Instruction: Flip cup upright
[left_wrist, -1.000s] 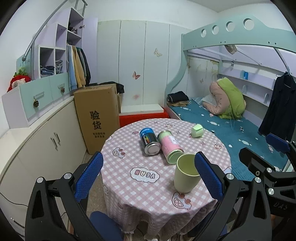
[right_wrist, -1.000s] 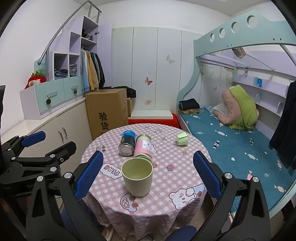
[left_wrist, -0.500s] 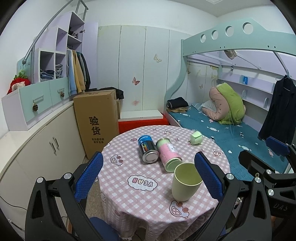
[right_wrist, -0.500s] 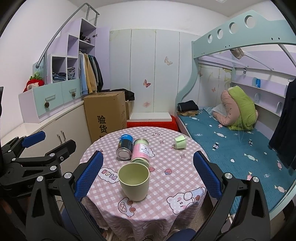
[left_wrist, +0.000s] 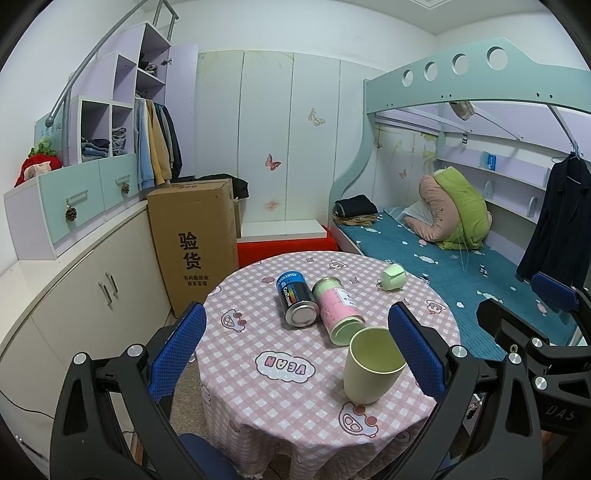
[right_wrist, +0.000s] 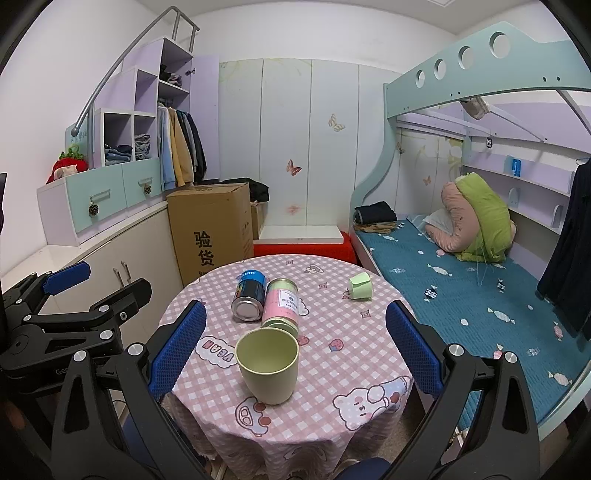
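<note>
A pale green cup (left_wrist: 371, 363) (right_wrist: 267, 365) stands upright, mouth up, near the front of the round table (left_wrist: 258, 402) (right_wrist: 354, 354). My left gripper (left_wrist: 297, 352) is open and empty, held back from the table, with the cup just inside its right finger. My right gripper (right_wrist: 294, 349) is open and empty, also back from the table, with the cup between and beyond its fingers. A small mint green cup (left_wrist: 393, 276) (right_wrist: 360, 286) lies on its side at the far right of the table.
A dark blue can (left_wrist: 294, 303) (right_wrist: 249, 300) and a pink can (left_wrist: 338, 311) (right_wrist: 282, 307) lie side by side behind the cup. A cardboard box (left_wrist: 194, 243) stands left of the table, a bunk bed (left_wrist: 461, 266) right, cabinets (left_wrist: 74, 295) along the left wall.
Both grippers have pulled back and risen, so the table sits lower and smaller in both views. The cup stays upright where it stood. Both grippers stay open.
</note>
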